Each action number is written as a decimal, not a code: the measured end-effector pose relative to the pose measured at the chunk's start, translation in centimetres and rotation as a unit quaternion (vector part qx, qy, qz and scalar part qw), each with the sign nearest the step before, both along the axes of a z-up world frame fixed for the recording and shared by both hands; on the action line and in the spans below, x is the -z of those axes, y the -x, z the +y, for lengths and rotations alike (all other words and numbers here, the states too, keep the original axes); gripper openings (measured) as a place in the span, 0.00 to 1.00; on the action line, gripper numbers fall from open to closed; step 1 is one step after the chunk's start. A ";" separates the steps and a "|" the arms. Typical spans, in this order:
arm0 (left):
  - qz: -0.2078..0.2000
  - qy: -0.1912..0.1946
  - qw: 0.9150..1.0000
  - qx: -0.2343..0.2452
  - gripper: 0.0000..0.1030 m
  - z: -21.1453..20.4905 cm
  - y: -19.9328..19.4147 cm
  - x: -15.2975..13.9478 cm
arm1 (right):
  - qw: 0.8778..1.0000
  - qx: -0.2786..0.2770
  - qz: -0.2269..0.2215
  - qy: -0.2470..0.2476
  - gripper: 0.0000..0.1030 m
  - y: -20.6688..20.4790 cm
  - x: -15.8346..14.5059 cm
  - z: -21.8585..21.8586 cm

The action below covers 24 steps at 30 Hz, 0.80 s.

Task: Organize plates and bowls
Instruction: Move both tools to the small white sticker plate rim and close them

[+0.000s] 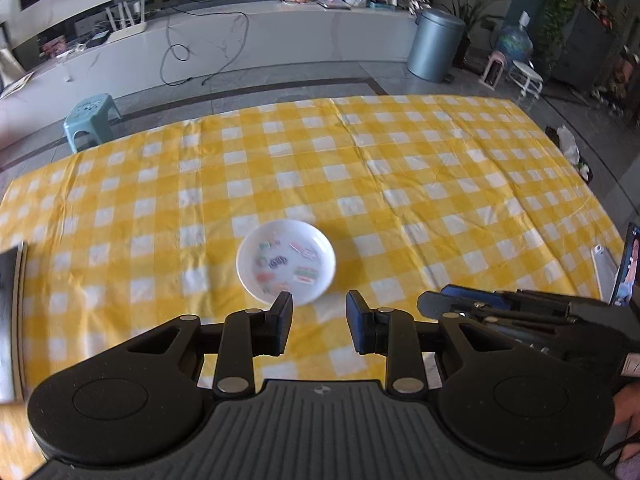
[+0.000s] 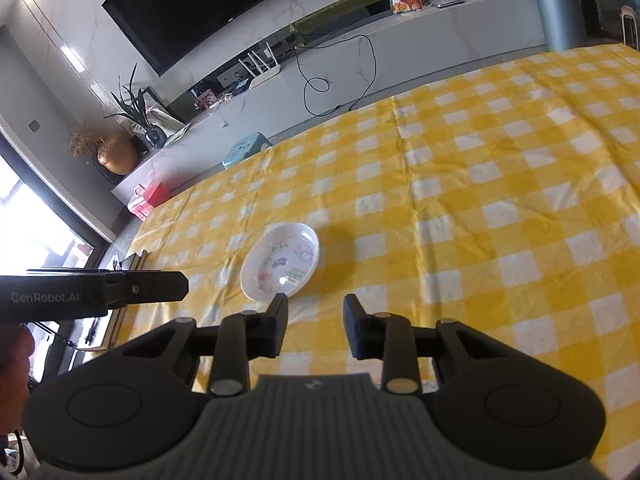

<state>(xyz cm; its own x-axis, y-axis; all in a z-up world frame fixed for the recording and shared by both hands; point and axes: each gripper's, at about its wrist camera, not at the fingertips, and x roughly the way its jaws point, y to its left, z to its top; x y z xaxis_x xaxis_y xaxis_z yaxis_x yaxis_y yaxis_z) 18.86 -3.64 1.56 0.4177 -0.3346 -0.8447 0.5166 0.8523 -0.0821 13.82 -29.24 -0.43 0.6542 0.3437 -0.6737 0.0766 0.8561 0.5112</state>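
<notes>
Checked tablecloth point(image 1: 400, 168) holds one plate point(image 1: 286, 266); two hand-held grippers empty.

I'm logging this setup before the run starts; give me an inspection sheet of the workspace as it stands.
Surface: yellow checked tablecloth, creased, covering the table.
Job's things: one white patterned plate lying flat on the cloth; no bowls seen.
Clutter: phone propped at the right edge.
Grippers: left gripper open, empty, just short of the plate; right gripper open, empty.
Cables: black cable trailing down the TV bench.
Surroundings: TV, grey bin, blue stool.
</notes>
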 end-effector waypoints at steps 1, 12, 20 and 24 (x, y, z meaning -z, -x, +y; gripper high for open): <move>0.003 -0.007 1.000 0.007 0.33 -0.1 -0.8 0.3 | 1.000 0.002 0.004 -0.007 0.29 -0.7 0.1 0.0; 0.050 -0.059 0.997 0.001 0.33 -0.1 -8.4 5.9 | 0.997 0.009 0.067 -0.034 0.28 -7.5 3.1 1.1; 0.088 -0.047 0.995 -0.024 0.33 0.9 -10.9 8.8 | 0.995 -0.001 0.092 -0.026 0.28 -10.4 4.9 2.6; 0.094 -0.039 0.994 -0.030 0.26 1.1 -11.4 9.1 | 0.995 -0.003 0.100 -0.019 0.24 -11.0 5.5 3.1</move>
<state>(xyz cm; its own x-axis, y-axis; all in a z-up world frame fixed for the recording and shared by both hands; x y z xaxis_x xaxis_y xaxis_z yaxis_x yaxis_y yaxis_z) 30.26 -2.49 -7.57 0.2664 -0.2441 -0.9324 0.4461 0.8888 -0.1053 24.80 -26.16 -5.89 0.5067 0.3746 -0.7765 0.1752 0.8372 0.5181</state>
